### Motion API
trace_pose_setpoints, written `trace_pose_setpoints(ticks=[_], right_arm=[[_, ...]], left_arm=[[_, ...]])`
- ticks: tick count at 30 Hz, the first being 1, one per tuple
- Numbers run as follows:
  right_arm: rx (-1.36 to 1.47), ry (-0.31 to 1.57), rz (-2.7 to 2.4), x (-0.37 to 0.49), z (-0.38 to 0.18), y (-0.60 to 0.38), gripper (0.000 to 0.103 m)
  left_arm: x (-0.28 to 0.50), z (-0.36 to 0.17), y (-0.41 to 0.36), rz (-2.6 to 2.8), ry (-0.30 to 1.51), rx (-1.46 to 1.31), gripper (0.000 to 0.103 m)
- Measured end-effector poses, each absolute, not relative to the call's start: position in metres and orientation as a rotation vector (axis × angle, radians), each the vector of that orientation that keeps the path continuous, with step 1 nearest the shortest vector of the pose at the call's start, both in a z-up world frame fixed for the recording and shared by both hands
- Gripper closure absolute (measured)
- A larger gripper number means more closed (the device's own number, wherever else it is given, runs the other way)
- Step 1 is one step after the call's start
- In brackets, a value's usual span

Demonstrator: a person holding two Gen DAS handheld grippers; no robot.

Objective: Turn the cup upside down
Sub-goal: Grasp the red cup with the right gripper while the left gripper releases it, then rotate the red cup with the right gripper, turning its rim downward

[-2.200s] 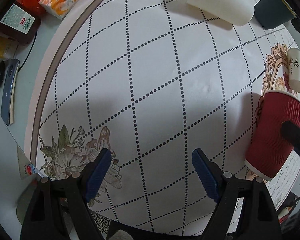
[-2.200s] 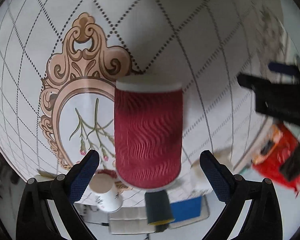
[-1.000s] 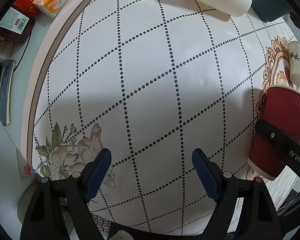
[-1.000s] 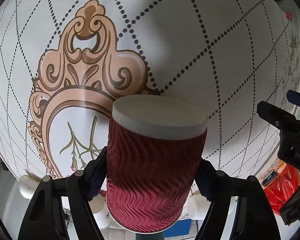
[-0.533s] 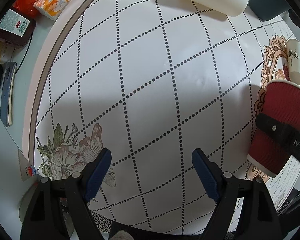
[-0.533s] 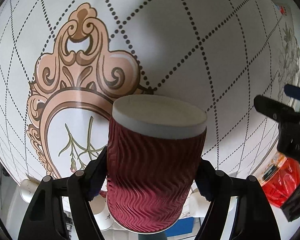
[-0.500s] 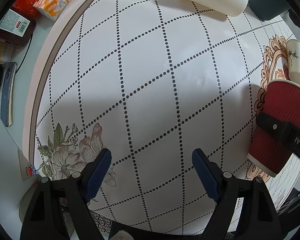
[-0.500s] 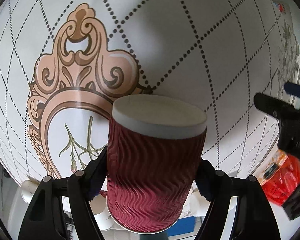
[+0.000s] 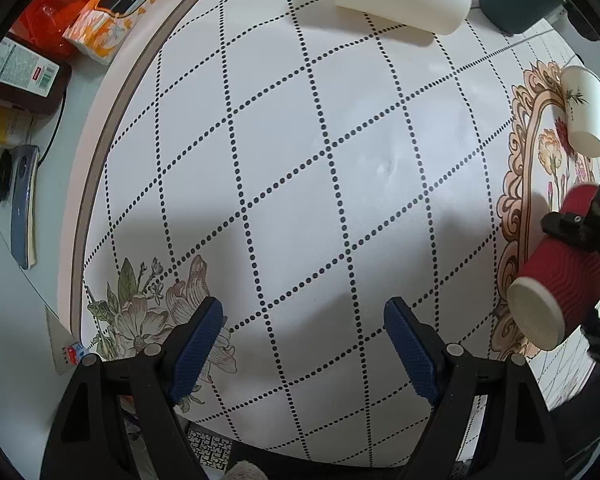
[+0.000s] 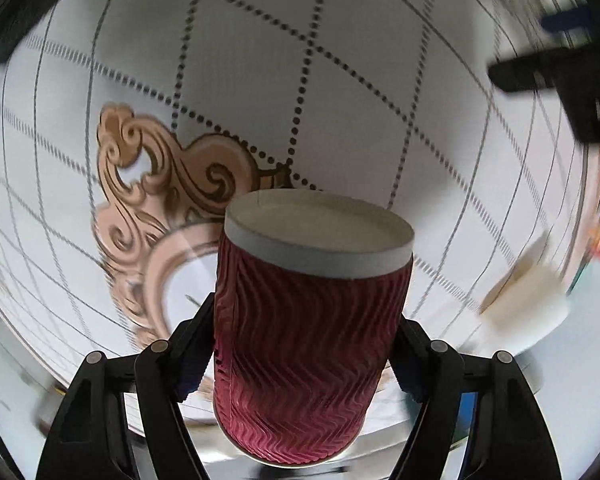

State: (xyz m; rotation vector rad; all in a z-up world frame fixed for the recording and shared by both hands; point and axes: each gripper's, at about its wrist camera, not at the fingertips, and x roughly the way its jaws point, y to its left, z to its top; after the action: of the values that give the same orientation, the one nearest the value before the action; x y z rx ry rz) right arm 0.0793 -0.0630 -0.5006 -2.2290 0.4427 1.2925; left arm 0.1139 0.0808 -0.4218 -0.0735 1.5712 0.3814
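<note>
Grip looks solid: right gripper (image 10: 304,356) is clamped on the red ripple-walled paper cup (image 10: 308,320), held in the air over the white dotted-lattice tablecloth (image 9: 300,160). Its long axis runs straight out along the fingers, flat white base pointing away toward 12 o'clock, mouth nearest the camera. Corrugated wall should help the pads bite. Left gripper (image 9: 304,344) hangs spread wide and empty, cup off at its 3 o'clock.

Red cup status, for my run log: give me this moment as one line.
right gripper: shut on red cup | cup: lifted, tilted, base toward left gripper | left gripper: open, idle | flip: midway
</note>
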Motion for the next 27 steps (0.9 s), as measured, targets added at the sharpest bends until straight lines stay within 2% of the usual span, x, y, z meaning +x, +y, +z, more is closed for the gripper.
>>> trace_pose_setpoints(ticks=[11, 18, 24, 27], right_arm=[[-1.788, 1.027, 1.123, 0.118, -0.498, -0.058, 0.026], [-1.383, 1.431, 0.999, 0.157, -0.499, -0.07, 0.026], [-1.026, 1.669, 0.904, 0.188, -0.502, -0.086, 0.026], [-0.903, 1.724, 0.842, 0.204, -0.504, -0.092, 0.026]], left_arm=[[0.114, -0.418, 0.068, 0.343, 1.569, -0.025, 0.021], [0.117, -0.412, 0.053, 0.33, 1.569, -0.002, 0.021], [0.123, -0.413, 0.05, 0.319, 1.574, 0.011, 0.021], [0.127, -0.41, 0.043, 0.311, 1.575, 0.021, 0.021]])
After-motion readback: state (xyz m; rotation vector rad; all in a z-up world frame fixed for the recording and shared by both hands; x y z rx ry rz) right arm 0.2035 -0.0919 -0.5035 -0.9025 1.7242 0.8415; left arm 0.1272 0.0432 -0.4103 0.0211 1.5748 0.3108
